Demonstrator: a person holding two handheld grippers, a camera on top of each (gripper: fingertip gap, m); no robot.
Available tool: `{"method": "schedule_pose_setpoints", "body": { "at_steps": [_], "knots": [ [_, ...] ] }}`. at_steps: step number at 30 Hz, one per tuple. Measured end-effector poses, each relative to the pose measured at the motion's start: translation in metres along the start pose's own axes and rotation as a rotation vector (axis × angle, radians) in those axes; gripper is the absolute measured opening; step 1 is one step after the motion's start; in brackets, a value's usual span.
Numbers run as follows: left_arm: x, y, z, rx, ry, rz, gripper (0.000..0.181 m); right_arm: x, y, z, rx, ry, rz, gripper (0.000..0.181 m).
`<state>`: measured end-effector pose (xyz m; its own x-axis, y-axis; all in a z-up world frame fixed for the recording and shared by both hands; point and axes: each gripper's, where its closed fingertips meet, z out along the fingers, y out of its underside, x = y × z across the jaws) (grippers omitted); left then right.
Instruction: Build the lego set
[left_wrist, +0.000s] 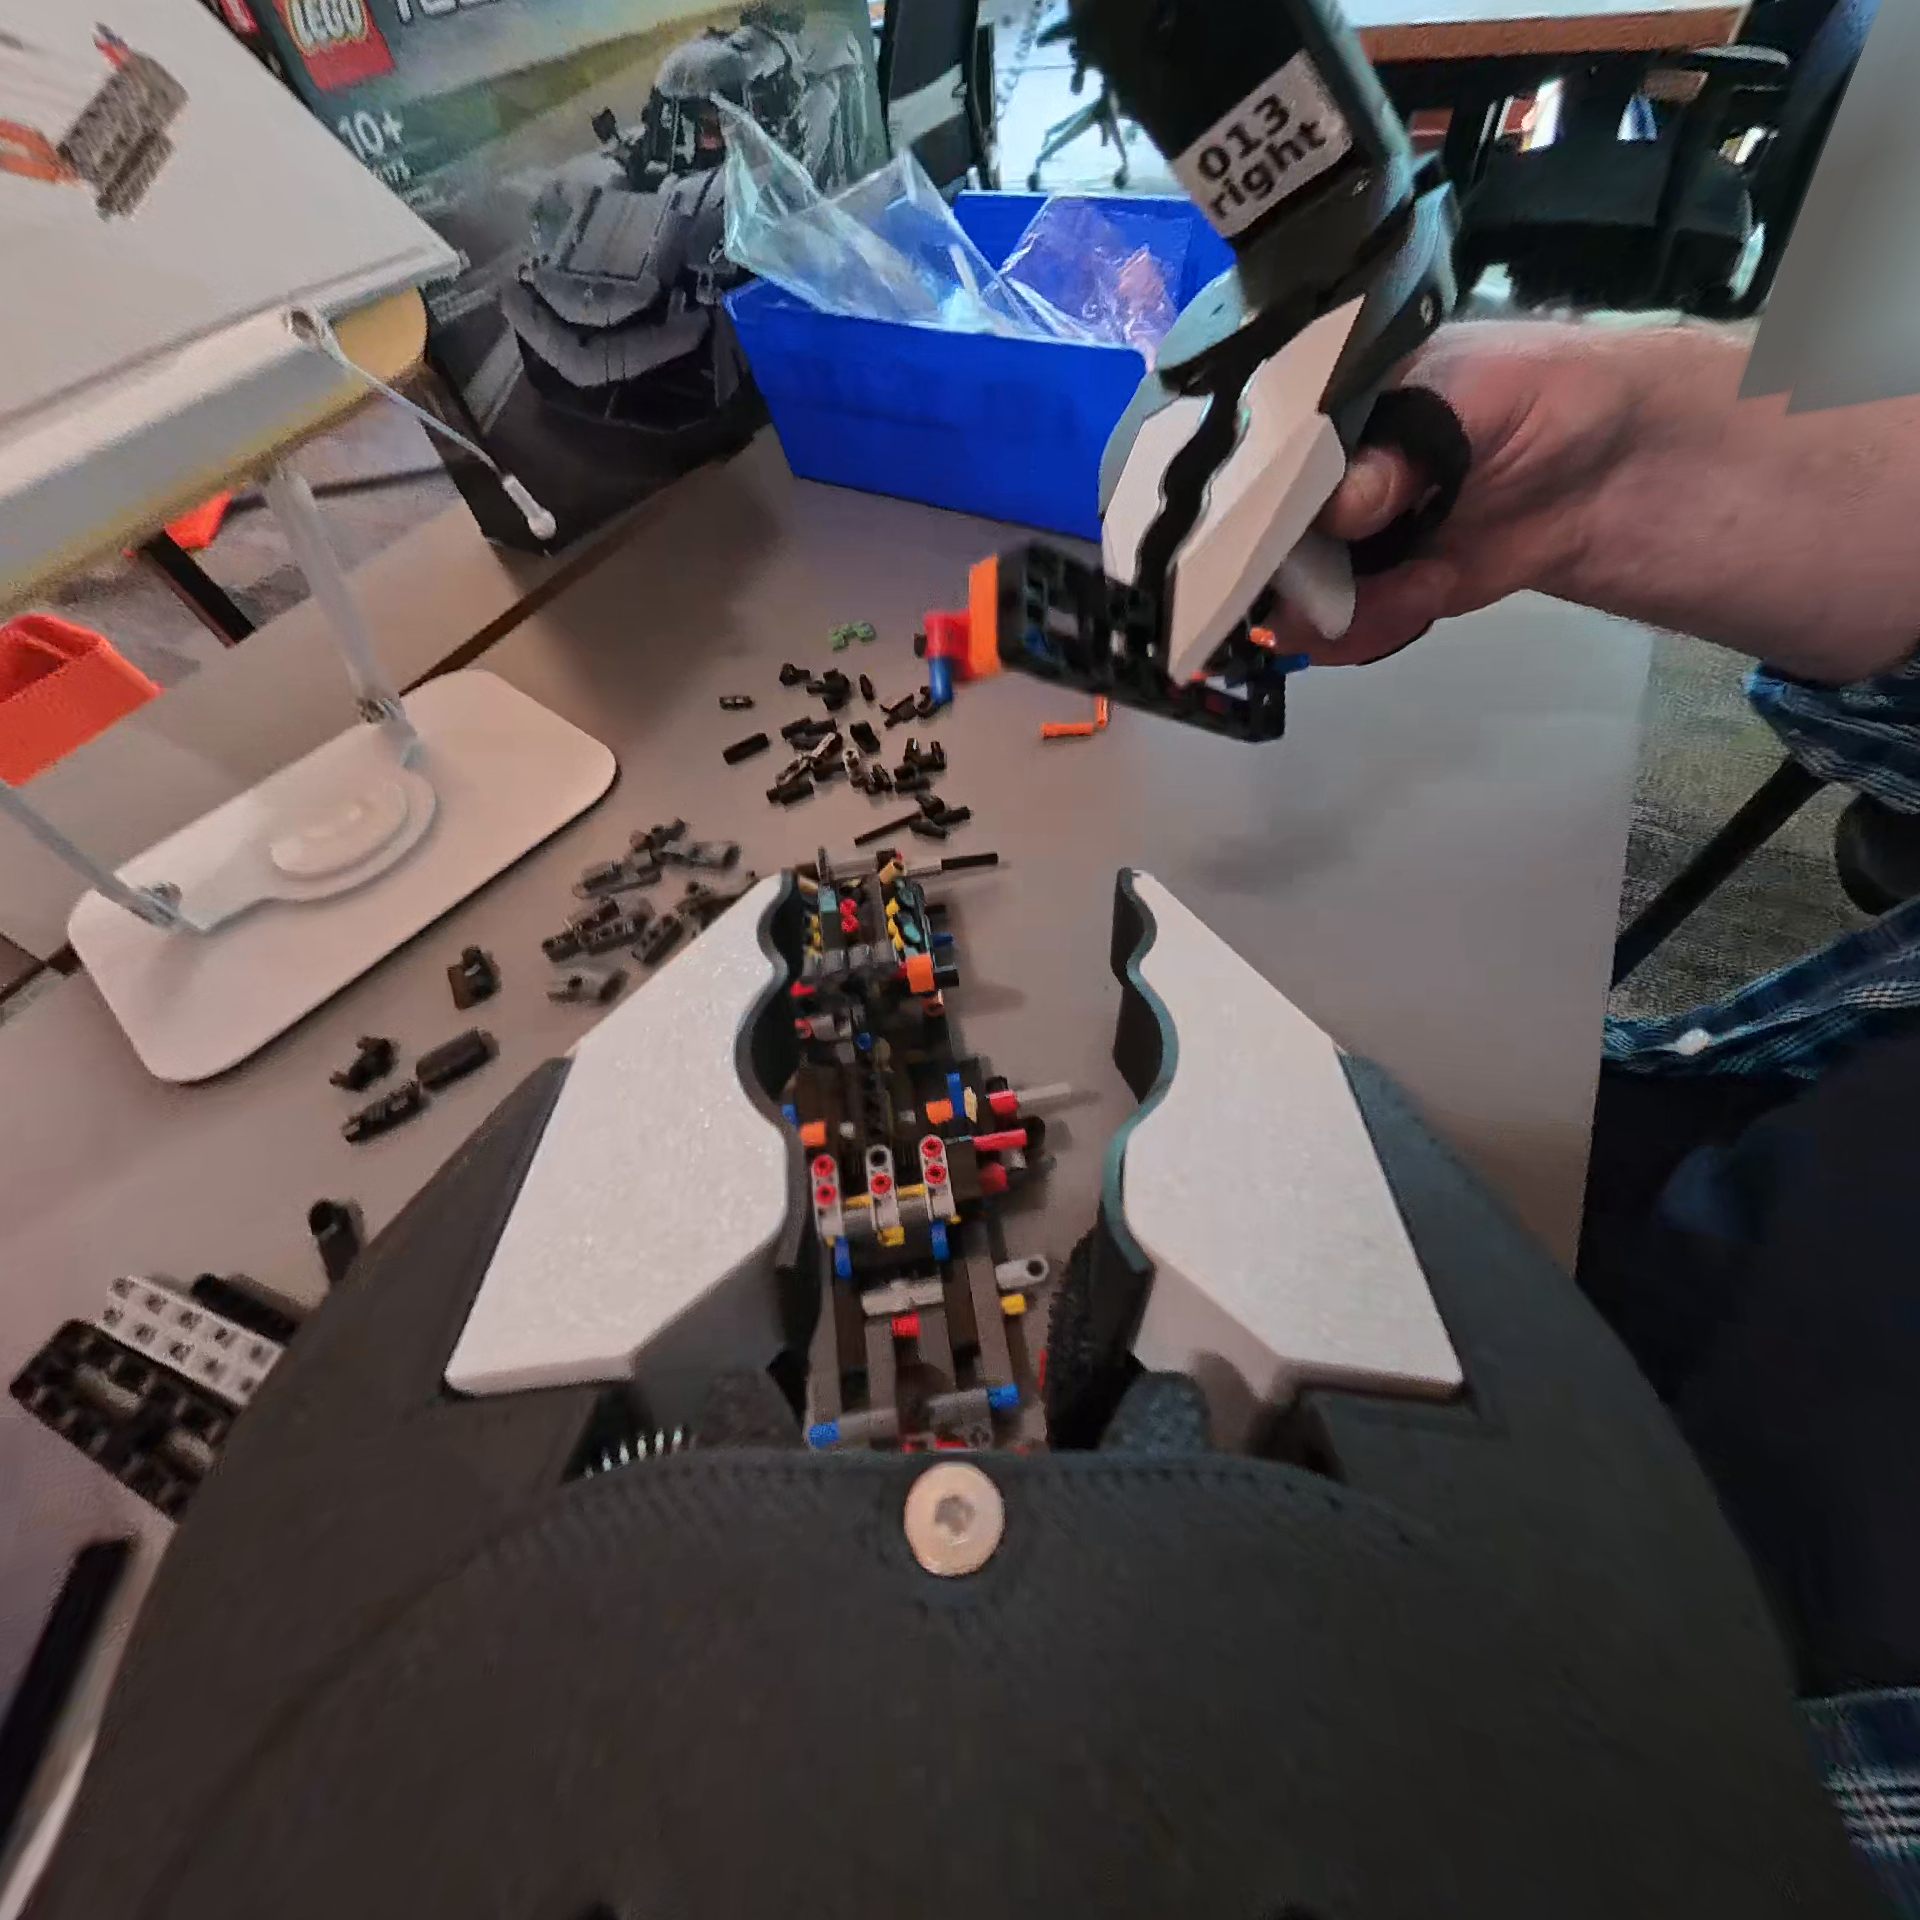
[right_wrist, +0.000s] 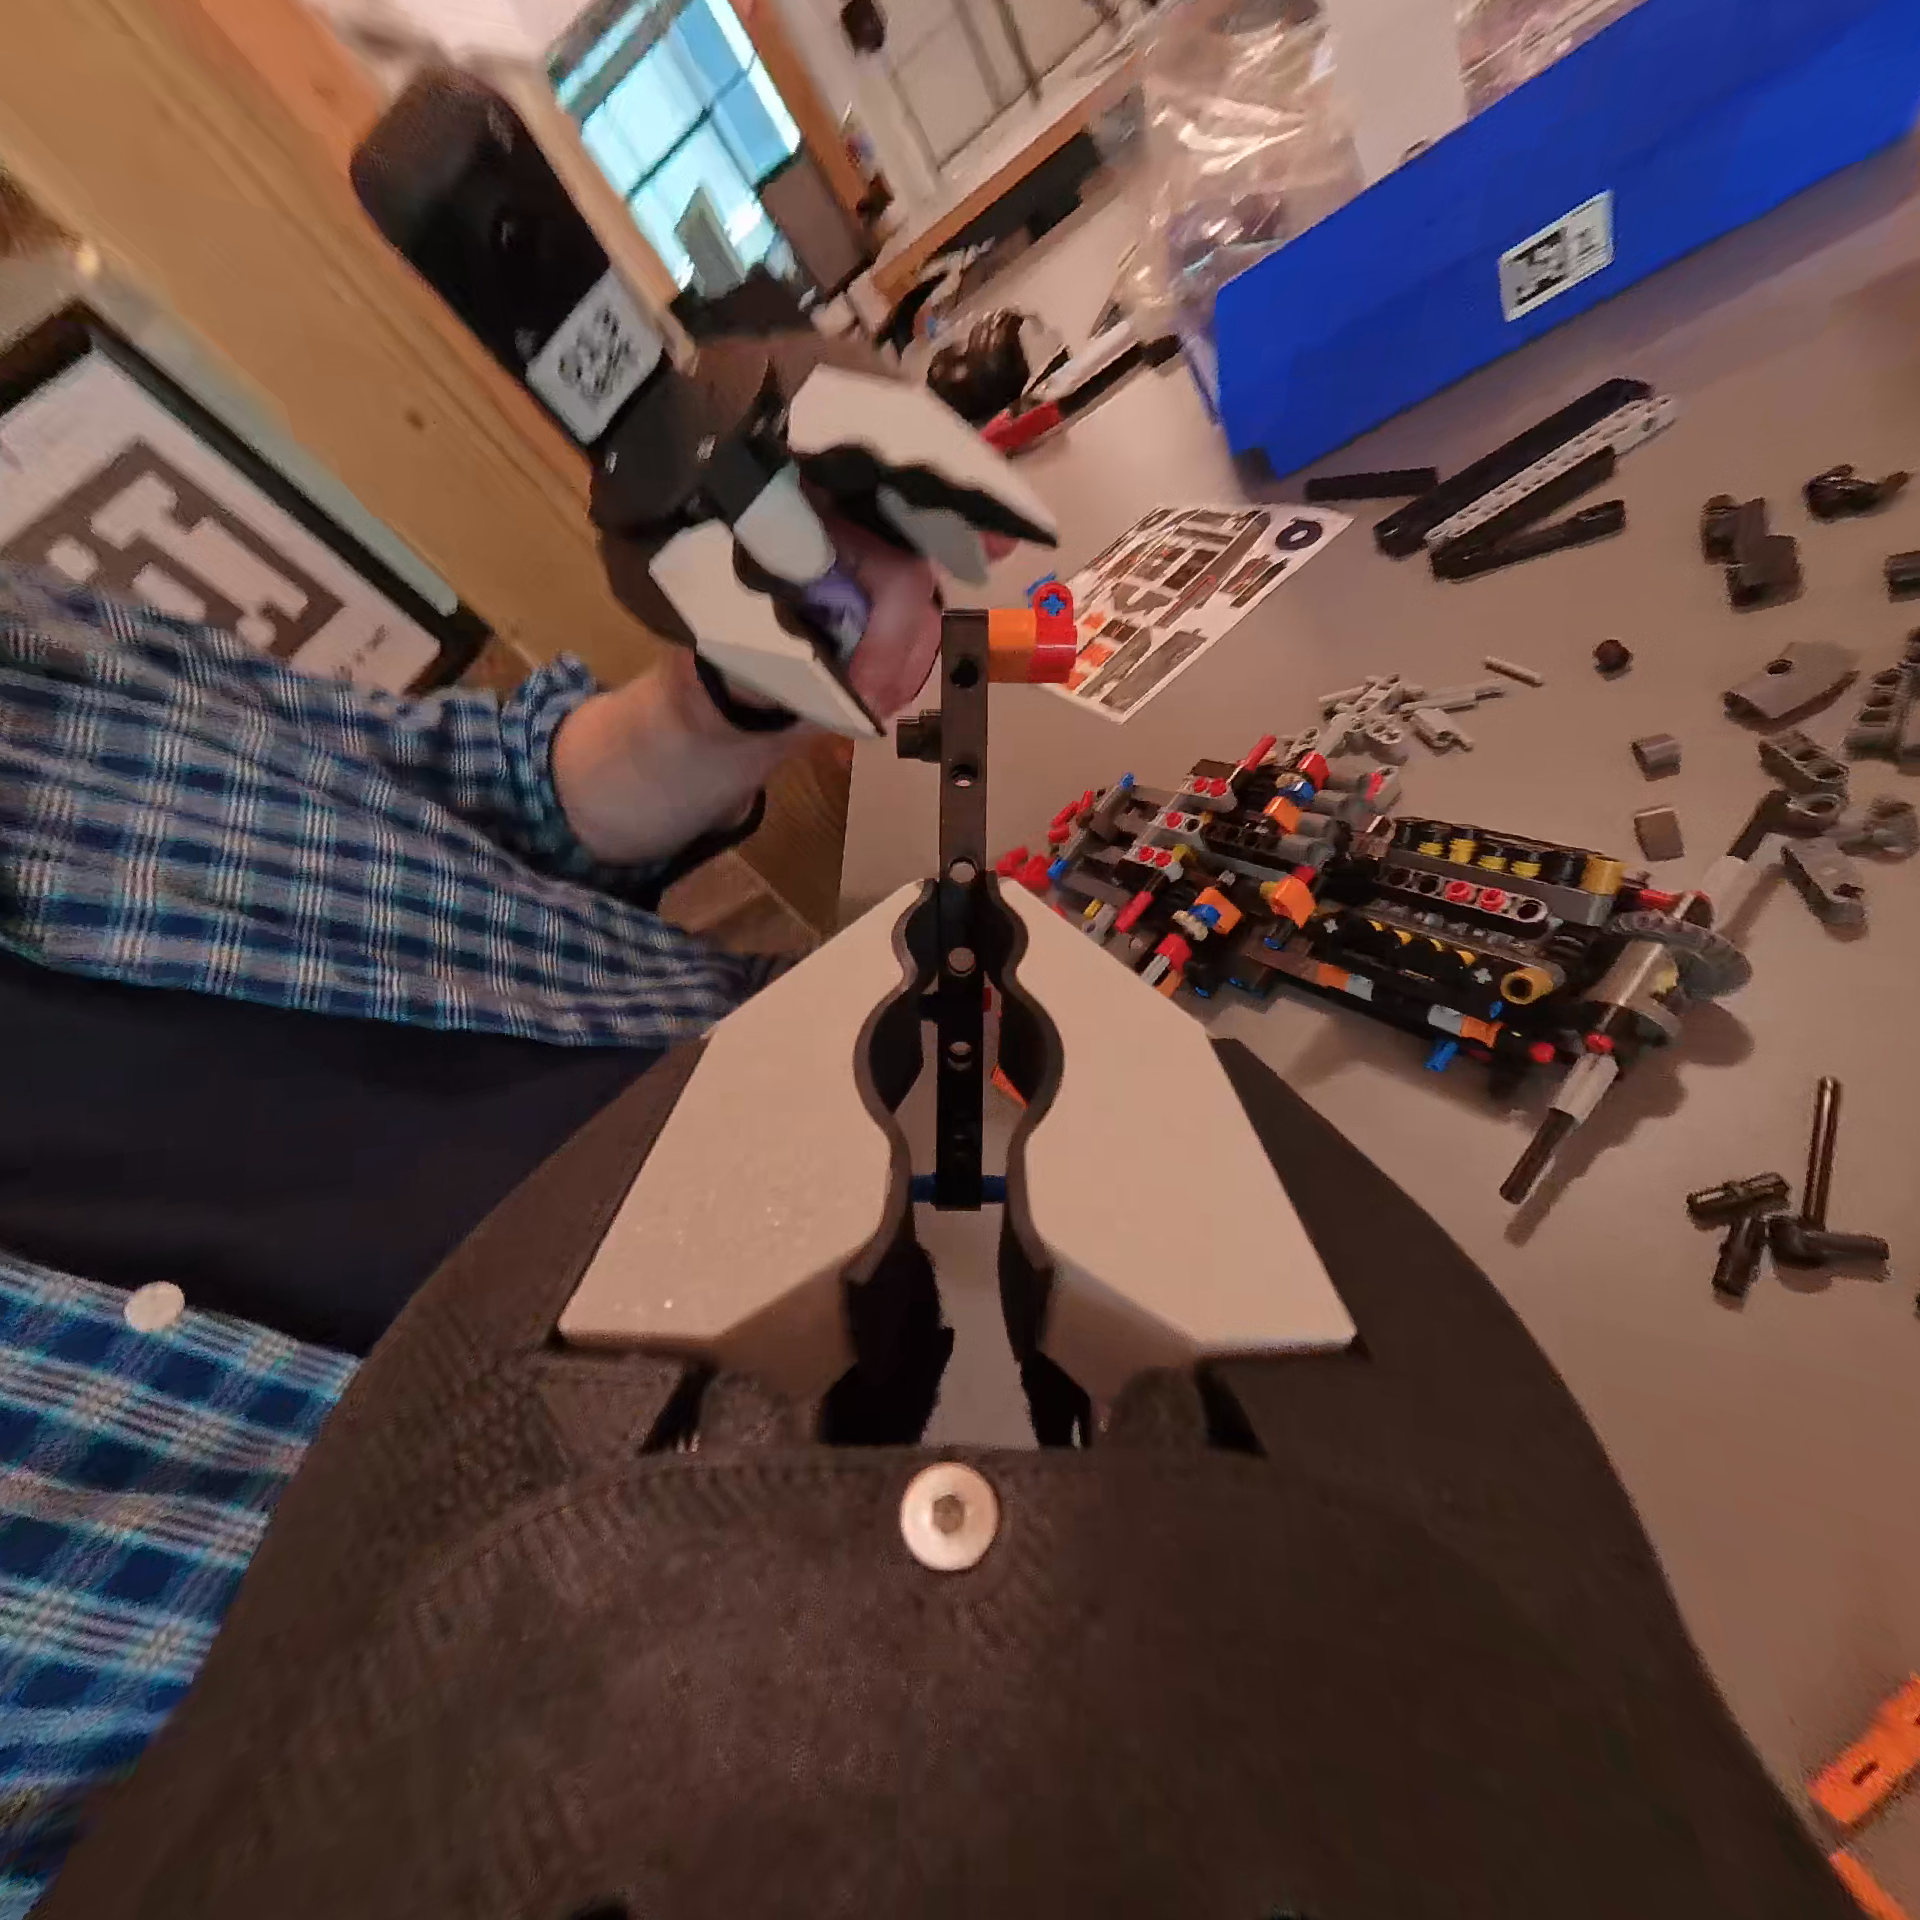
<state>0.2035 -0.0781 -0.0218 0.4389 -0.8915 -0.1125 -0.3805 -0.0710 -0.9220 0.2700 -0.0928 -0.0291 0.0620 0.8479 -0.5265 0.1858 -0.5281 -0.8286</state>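
The right tongs (right_wrist: 961, 883) were clamped tight on a black frame piece (right_wrist: 961, 790), which was held up in the air, well above the desk (left_wrist: 1403, 831). An orange and red bit (right_wrist: 1034, 644) was stuck on the far end of that piece. The left tongs (left_wrist: 951, 904) were spread wide and nothing was gripped by them; they were hung over the long half-built chassis (left_wrist: 894, 1122), which was lying flat on the desk between the two fingers as seen from the left wrist. Loose black pins and connectors (left_wrist: 842, 748) were scattered just past the chassis. A blue bin (left_wrist: 935, 405) stuffed with plastic bags was parked farther back, beside the set's box (left_wrist: 603, 260). A sticker sheet (right_wrist: 1174, 603) was spotted near the desk edge.
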Motion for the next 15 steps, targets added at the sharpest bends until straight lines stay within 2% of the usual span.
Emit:
{"method": "schedule_pose_setpoints", "body": {
  "at_steps": [5, 8, 12, 15],
  "knots": [
    [0.006, -0.012, 0.014, -0.034, 0.087, 0.066, 0.063, -0.002, 0.012, 0.010, -0.167, 0.030, -0.192, 0.005],
    [0.008, -0.005, 0.023, -0.087, 0.134, 0.079, 0.065, -0.004, 0.013, 0.014, -0.237, 0.028, -0.288, 0.005],
    [0.018, 0.000, 0.027, -0.087, 0.236, 0.041, 0.061, 0.000, 0.011, 0.018, -0.298, 0.032, -0.351, 0.005],
    [0.018, 0.005, 0.028, -0.084, 0.262, 0.016, 0.059, 0.001, 0.009, 0.023, -0.324, 0.021, -0.388, 0.005]
  ]
}}
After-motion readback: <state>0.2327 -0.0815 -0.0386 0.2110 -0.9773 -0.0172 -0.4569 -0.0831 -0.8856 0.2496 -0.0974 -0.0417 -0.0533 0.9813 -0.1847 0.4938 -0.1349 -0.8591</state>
